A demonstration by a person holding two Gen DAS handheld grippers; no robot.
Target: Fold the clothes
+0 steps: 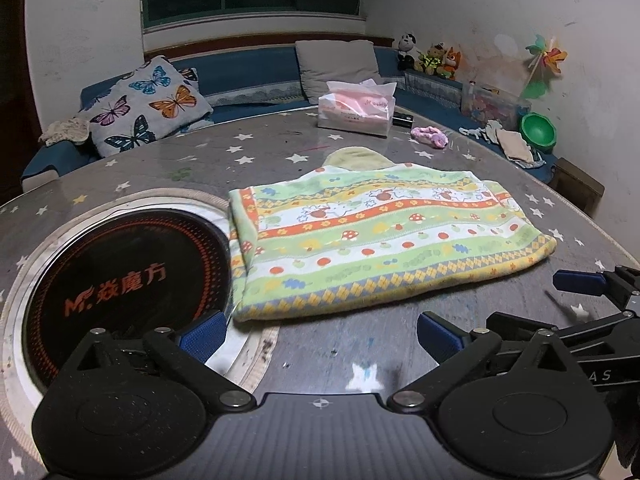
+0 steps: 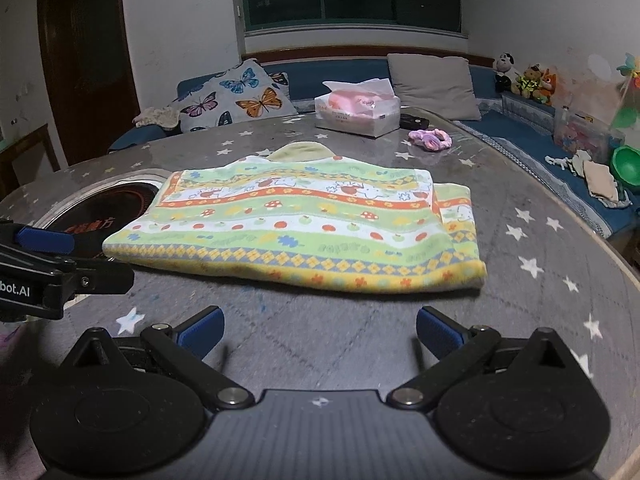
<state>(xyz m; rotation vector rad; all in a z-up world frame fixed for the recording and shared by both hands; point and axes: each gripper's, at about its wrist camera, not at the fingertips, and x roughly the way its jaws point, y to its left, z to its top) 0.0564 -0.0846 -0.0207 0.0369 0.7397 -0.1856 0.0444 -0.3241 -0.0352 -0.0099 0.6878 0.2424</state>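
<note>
Your right gripper (image 2: 320, 332) hangs wide open, empty, just short of the folded striped mushroom-print cloth (image 2: 304, 228) lying on the grey star-patterned surface (image 2: 520, 300).

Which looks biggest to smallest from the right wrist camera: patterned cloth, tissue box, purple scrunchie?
1. Patterned cloth
2. Tissue box
3. Purple scrunchie
The cloth lies nearest the camera, which exaggerates its lead.

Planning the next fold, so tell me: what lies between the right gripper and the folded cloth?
Only bare star-patterned table, seen in the right wrist view between the right gripper and the folded cloth.
</note>
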